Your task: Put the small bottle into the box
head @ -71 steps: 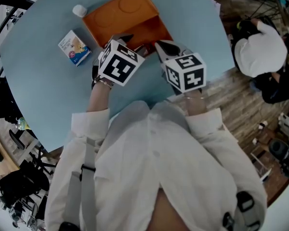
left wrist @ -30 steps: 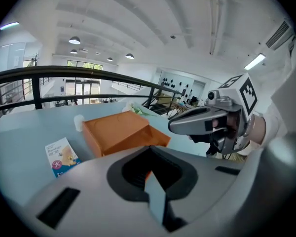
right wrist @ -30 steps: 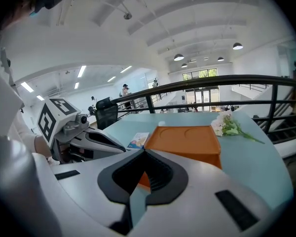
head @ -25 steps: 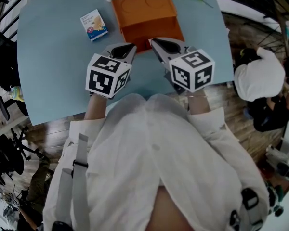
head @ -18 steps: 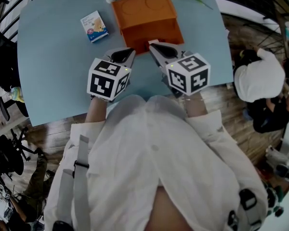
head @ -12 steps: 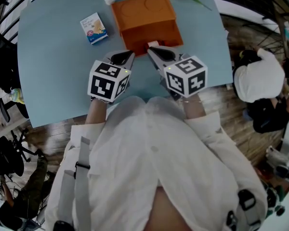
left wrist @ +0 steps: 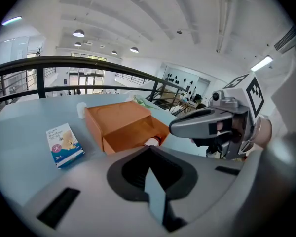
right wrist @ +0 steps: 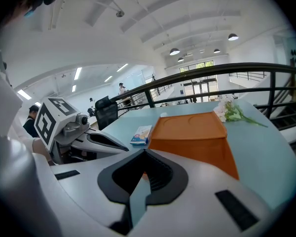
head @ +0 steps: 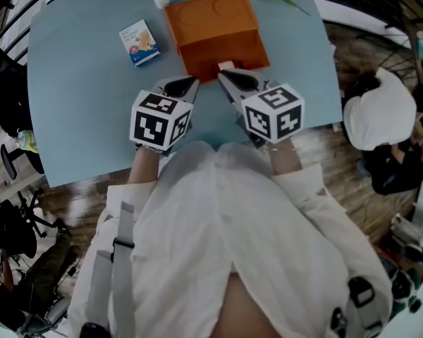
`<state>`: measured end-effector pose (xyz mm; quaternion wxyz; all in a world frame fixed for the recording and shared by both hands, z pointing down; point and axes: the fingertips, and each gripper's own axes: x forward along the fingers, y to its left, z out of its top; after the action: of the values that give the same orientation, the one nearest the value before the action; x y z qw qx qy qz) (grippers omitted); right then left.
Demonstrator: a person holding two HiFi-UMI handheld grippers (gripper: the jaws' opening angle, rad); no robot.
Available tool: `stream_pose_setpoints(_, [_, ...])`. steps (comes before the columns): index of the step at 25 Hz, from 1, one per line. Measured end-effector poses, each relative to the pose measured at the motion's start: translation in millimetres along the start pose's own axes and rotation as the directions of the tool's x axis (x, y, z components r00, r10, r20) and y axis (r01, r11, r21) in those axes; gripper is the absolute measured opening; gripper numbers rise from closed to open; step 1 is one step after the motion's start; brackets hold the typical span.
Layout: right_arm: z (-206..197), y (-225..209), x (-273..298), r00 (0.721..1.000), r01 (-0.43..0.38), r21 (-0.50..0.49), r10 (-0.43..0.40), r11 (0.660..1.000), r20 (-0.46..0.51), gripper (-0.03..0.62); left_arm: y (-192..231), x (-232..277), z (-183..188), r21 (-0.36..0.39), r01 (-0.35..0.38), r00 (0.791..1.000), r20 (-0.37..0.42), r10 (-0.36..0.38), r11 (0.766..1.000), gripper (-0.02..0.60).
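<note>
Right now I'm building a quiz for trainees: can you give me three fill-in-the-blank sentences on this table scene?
The small white bottle lies at the open front of the ___ cardboard box. In the head view, the blue-and-white carton lies on the light blue table to the box's ___. The left gripper and right gripper both have their jaws ___, holding nothing.
Missing words: orange; left; shut.

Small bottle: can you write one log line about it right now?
small bottle: at open front of orange box | left gripper: jaws shut, empty | right gripper: jaws shut, empty
</note>
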<state>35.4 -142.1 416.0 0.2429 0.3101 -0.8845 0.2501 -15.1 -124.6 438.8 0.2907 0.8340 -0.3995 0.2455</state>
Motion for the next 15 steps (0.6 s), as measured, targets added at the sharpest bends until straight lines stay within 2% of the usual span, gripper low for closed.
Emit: stream_pose_setpoints(15, [1.3,-5.6,0.2,1.000,-0.004,0.001,0.004,1.000,-0.002,0.003,-2.6,4.2,-3.8,-0.012,0.009,1.000,-0.009,-0.009,1.000,0.003])
